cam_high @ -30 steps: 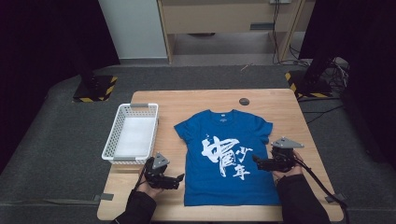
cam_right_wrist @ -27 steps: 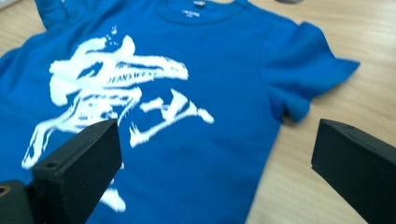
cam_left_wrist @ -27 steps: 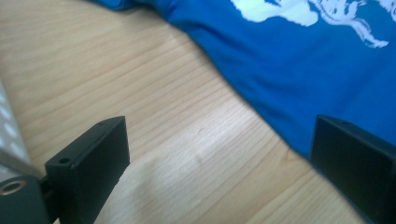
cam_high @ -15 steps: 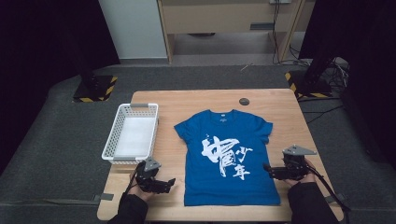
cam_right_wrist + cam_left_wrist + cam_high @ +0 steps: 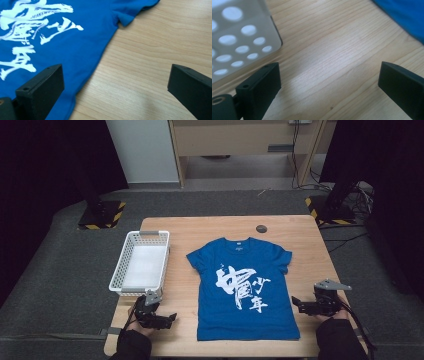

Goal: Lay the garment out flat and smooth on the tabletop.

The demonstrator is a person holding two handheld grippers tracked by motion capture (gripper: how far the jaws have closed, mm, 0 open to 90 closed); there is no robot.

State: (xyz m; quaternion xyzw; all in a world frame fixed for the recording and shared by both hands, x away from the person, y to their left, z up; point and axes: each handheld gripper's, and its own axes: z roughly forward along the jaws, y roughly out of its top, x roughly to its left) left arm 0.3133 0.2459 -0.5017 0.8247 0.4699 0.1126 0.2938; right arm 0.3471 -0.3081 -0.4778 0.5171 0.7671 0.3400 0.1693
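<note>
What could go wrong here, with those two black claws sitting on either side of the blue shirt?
The T-shirt lies flat on the table, so an open right gripper closing at its edge may slip off the thin cloth or bunch it. The left gripper, also open, sits close by the white basket and could knock it when it moves.

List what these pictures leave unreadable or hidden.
- Small dark round thing on the table's far side, high view: too small to identify.
- T-shirt neck label, high view: too small to read.
- White basket, left gripper view: blurred, cut off by the frame.
- T-shirt print, right gripper view: cut off at the left edge.
</note>
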